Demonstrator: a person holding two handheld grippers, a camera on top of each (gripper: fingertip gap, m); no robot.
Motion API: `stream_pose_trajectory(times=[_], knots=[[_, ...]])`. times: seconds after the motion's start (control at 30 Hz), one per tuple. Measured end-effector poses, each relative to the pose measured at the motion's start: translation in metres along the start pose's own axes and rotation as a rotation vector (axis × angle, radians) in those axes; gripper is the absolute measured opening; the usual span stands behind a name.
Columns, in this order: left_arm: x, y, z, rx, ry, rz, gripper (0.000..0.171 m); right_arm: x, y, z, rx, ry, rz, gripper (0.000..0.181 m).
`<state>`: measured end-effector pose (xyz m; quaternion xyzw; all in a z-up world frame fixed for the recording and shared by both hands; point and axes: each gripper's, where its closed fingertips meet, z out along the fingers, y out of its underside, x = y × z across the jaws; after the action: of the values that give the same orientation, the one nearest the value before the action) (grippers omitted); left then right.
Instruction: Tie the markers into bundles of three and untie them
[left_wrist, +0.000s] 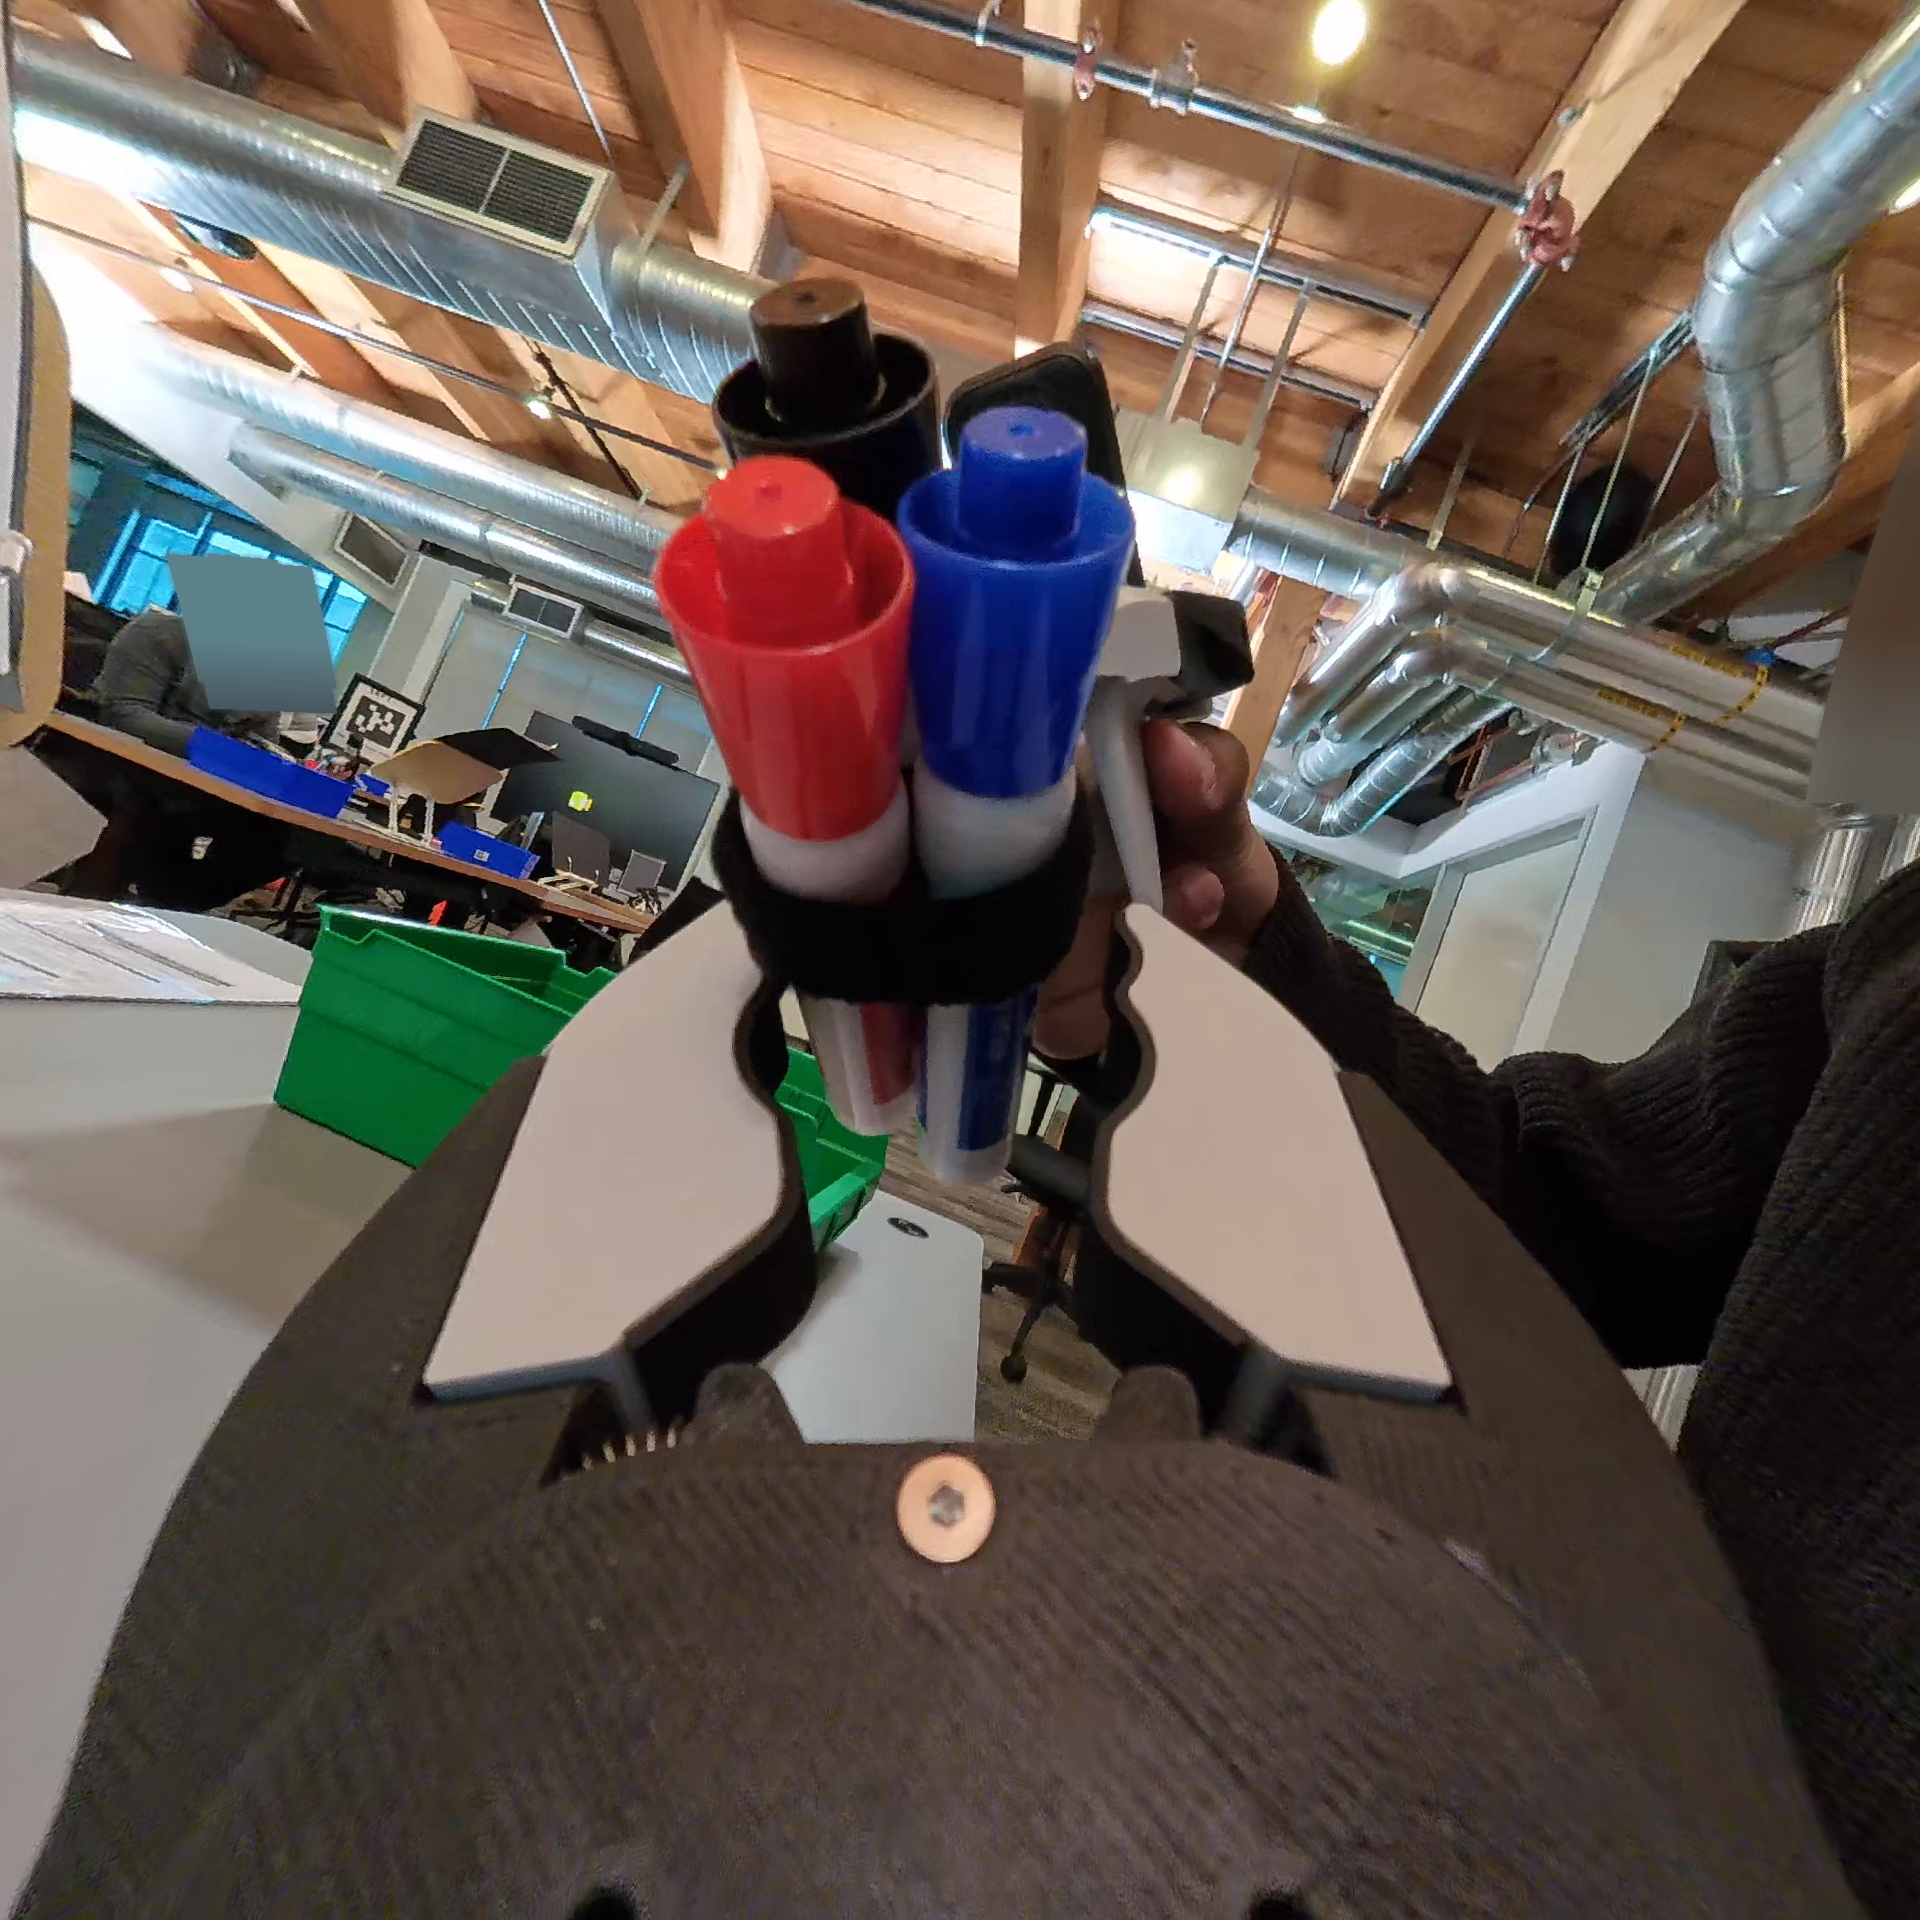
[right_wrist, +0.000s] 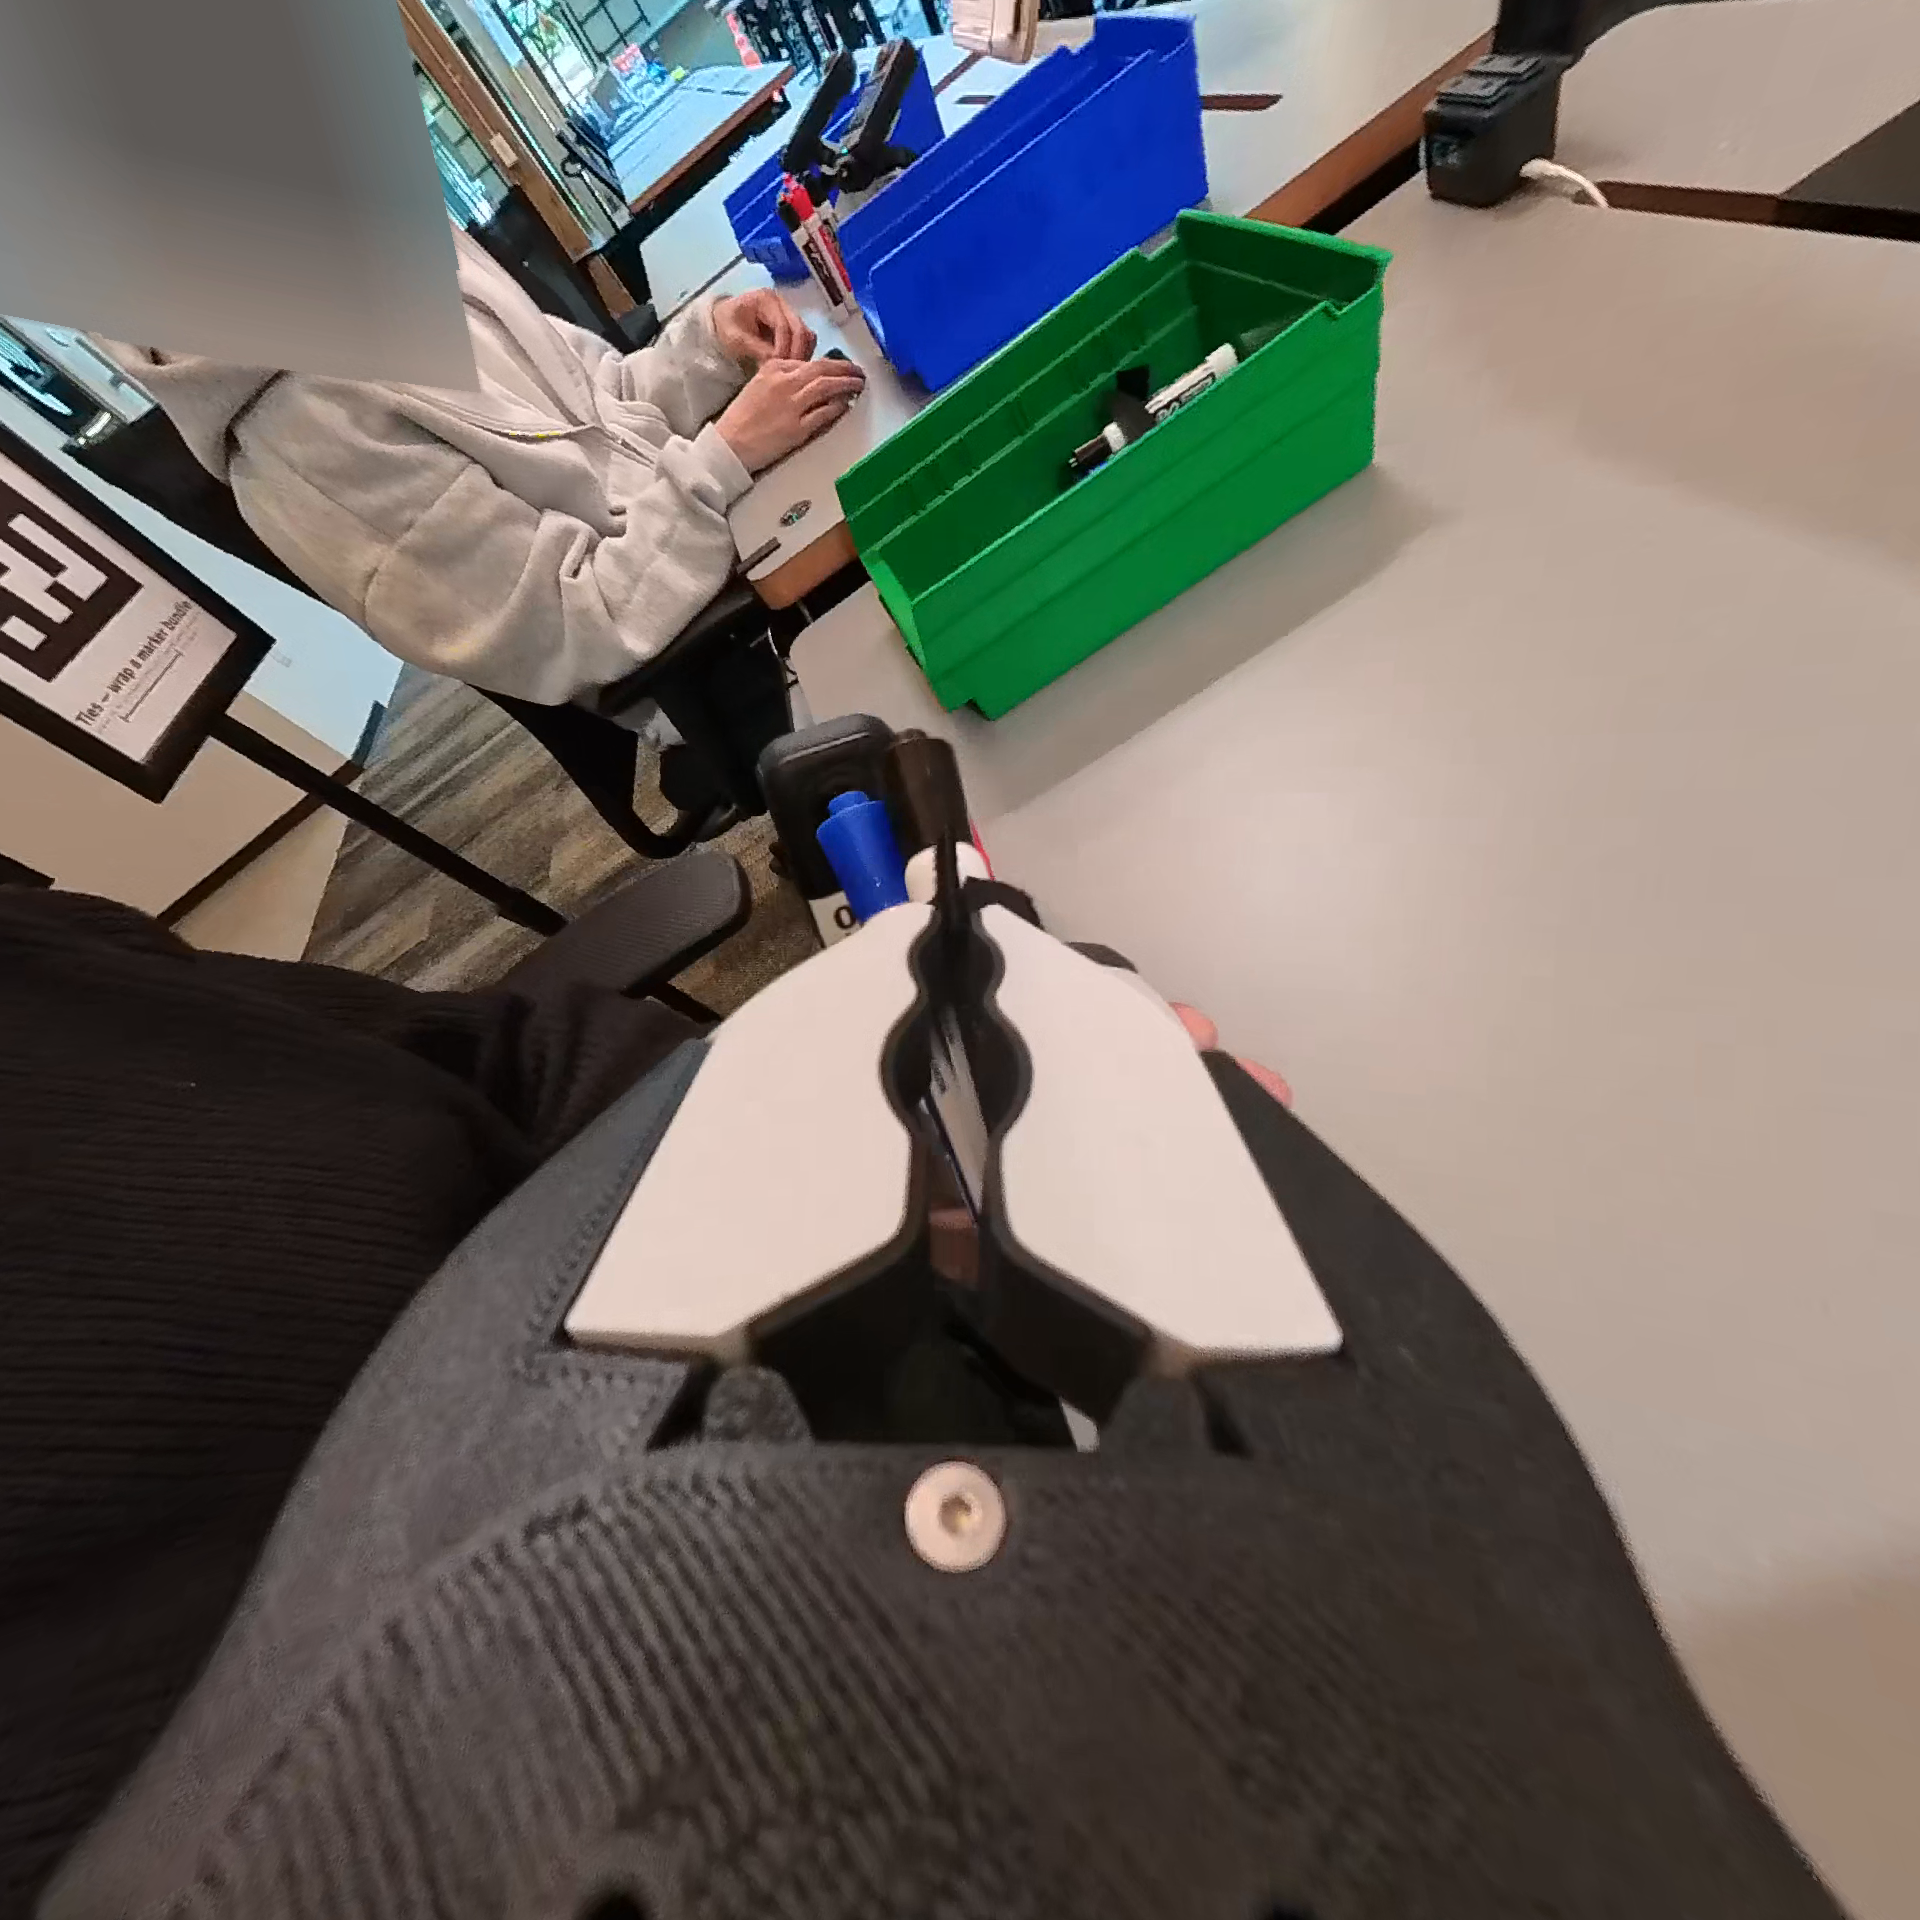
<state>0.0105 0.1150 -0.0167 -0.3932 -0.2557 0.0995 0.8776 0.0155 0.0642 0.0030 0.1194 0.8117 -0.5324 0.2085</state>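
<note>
Left gripper (left_wrist: 940, 997): fingers clamped on the marker bundle (left_wrist: 894, 675), caps pointing away beyond the tips.
Right gripper (right_wrist: 951, 935): fingers pinched on the black strap (right_wrist: 928, 790), bundle just ahead.

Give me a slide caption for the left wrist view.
Left claw grips a black-strapped bundle of markers, red, blue and black, raised toward the ceiling.

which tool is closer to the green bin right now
Neither is clearly nearer. The left tool, shut on the marker bundle, is raised with the green bin beyond it. The right tool pinches the black strap, with the bin farther along the table.
</note>
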Motion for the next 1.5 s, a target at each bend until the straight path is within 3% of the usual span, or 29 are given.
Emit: stream_pose_trajectory(times=[0.63, 0.83, 1.03, 1.3, 1.5], knots=[[-0.002, -0.008, -0.019, -0.015, 0.054, -0.008, 0.039, -0.006, -0.002, 0.026, -0.078, -0.066, 0.042, 0.003], [-0.001, -0.009, -0.02, -0.006, 0.081, -0.038, 0.042, -0.007, -0.002, 0.028, -0.095, -0.07, 0.041, 0.003], [0.013, -0.011, -0.023, 0.016, 0.214, -0.144, 0.068, -0.009, 0.001, 0.032, -0.091, -0.084, 0.039, 0.003], [0.005, -0.021, -0.027, 0.141, 0.203, -0.243, 0.061, -0.014, 0.001, 0.037, -0.064, -0.069, 0.034, 0.003], [0.008, -0.022, -0.03, 0.15, 0.241, -0.264, 0.052, -0.012, 0.001, 0.04, -0.054, -0.064, 0.059, 0.003]])
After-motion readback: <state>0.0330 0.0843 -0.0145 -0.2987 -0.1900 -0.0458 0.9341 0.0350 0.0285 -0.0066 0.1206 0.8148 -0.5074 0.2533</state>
